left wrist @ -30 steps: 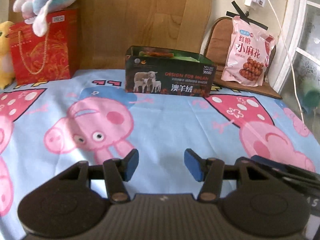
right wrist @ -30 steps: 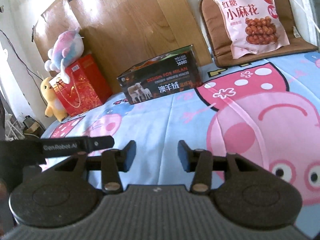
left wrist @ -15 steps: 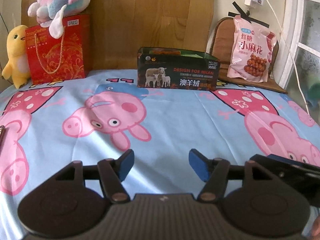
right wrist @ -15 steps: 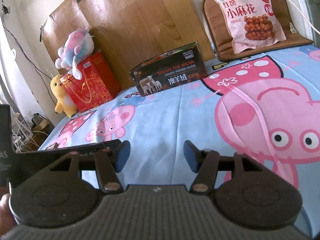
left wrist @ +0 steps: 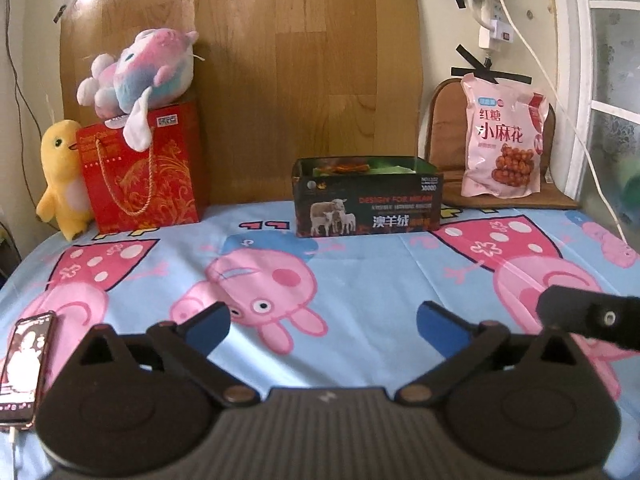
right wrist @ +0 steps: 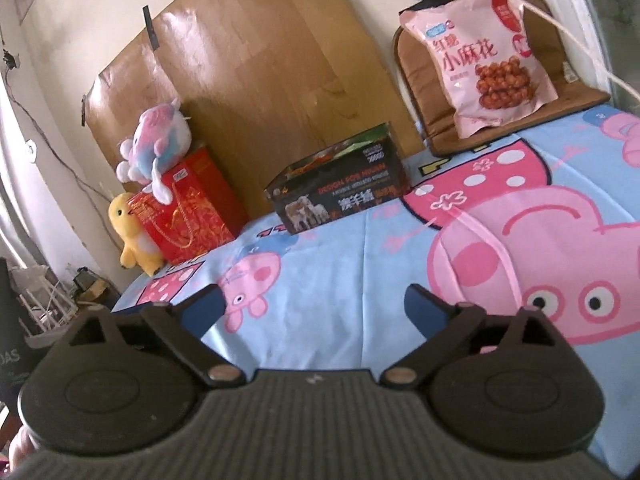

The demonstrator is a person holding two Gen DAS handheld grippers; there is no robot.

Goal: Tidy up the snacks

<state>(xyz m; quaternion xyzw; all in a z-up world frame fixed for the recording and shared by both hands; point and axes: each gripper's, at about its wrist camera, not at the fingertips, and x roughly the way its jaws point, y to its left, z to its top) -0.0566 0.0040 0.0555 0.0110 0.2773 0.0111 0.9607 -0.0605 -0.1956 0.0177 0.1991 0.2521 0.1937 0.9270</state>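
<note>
Both claws, left gripper [left wrist: 322,326] and right gripper [right wrist: 312,308], just spread wide, gripping nothing. Pink snack bag [left wrist: 502,140] at 1 o'clock, leaning on brown cushion [left wrist: 444,136], beside dark box [left wrist: 366,196]. I reckon light, crinkly, crushable; I'd pinch top seam.

Pink snack bag [left wrist: 501,141] upright on brown cushion, dark open box [left wrist: 367,206] nearby

- My bedsheet [left wrist: 360,280] was light blue with pink cartoon pigs.
- The open box [left wrist: 366,208] was dark, printed with white sheep.
- The snack bag [left wrist: 500,140] was pink.
- The gift bag [left wrist: 140,172] was red with gold swirls.
- My finger pads [left wrist: 208,326] were blue.
</note>
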